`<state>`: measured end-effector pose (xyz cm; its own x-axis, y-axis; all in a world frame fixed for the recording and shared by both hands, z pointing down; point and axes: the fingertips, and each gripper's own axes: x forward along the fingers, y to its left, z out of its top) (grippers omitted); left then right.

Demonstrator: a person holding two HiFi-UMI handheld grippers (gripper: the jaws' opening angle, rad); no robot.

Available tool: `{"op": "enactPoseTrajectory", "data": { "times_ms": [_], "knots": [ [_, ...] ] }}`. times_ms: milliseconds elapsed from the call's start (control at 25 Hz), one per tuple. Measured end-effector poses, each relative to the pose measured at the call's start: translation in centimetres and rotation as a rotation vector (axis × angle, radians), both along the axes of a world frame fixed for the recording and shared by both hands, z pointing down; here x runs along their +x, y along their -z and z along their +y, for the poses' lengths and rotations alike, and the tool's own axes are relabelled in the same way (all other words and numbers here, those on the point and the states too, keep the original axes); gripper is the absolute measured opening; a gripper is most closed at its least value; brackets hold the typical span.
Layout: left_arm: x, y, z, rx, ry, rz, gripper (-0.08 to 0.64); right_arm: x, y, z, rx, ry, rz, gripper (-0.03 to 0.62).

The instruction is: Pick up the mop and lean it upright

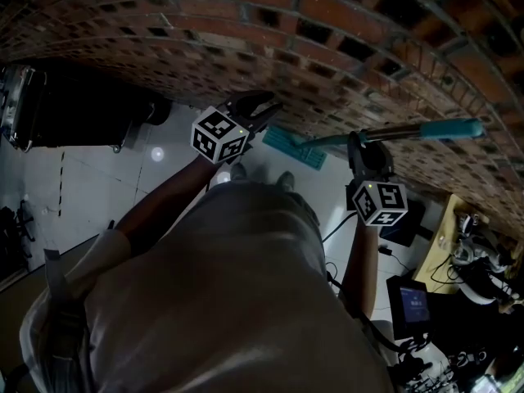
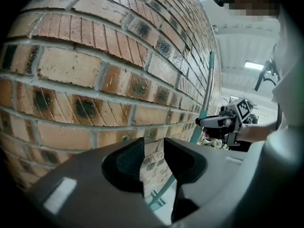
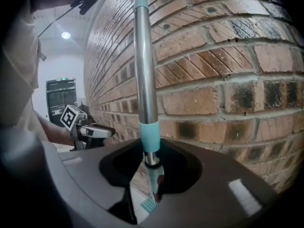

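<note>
The mop stands nearly upright along the brick wall (image 1: 327, 23). Its silver pole with teal sleeves (image 3: 145, 70) runs up between the jaws of my right gripper (image 3: 148, 167), which is shut on it just below a teal sleeve. The teal mop head (image 1: 295, 146) rests on the floor at the foot of the wall, and the teal handle end (image 1: 458, 128) points away from it. My left gripper (image 2: 154, 151) is open with nothing between its jaws, facing the wall left of the pole (image 2: 207, 89). In the head view, the left gripper (image 1: 266, 105) is near the mop head and the right gripper (image 1: 360, 140) is on the pole.
A black wheeled case (image 1: 74, 109) stands by the wall at the left on the pale tiled floor (image 1: 147, 178). At the lower right there is a wooden table (image 1: 438, 248) with clutter, a small screen (image 1: 412, 301) and cables. The person's body fills the lower middle of the head view.
</note>
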<state>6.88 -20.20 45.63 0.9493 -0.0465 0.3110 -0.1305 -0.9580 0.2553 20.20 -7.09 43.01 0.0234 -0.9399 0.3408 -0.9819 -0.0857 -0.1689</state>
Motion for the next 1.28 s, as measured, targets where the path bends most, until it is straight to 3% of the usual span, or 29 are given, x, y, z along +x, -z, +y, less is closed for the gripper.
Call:
{"op": "enactPoseTrajectory", "data": {
  "times_ms": [1280],
  "knots": [
    [-2.3,-7.5,1.0,0.017,-0.014,-0.184,0.160,-2.8,-12.2,-1.9,-0.208,0.134,-0.005,0.112]
  ]
}}
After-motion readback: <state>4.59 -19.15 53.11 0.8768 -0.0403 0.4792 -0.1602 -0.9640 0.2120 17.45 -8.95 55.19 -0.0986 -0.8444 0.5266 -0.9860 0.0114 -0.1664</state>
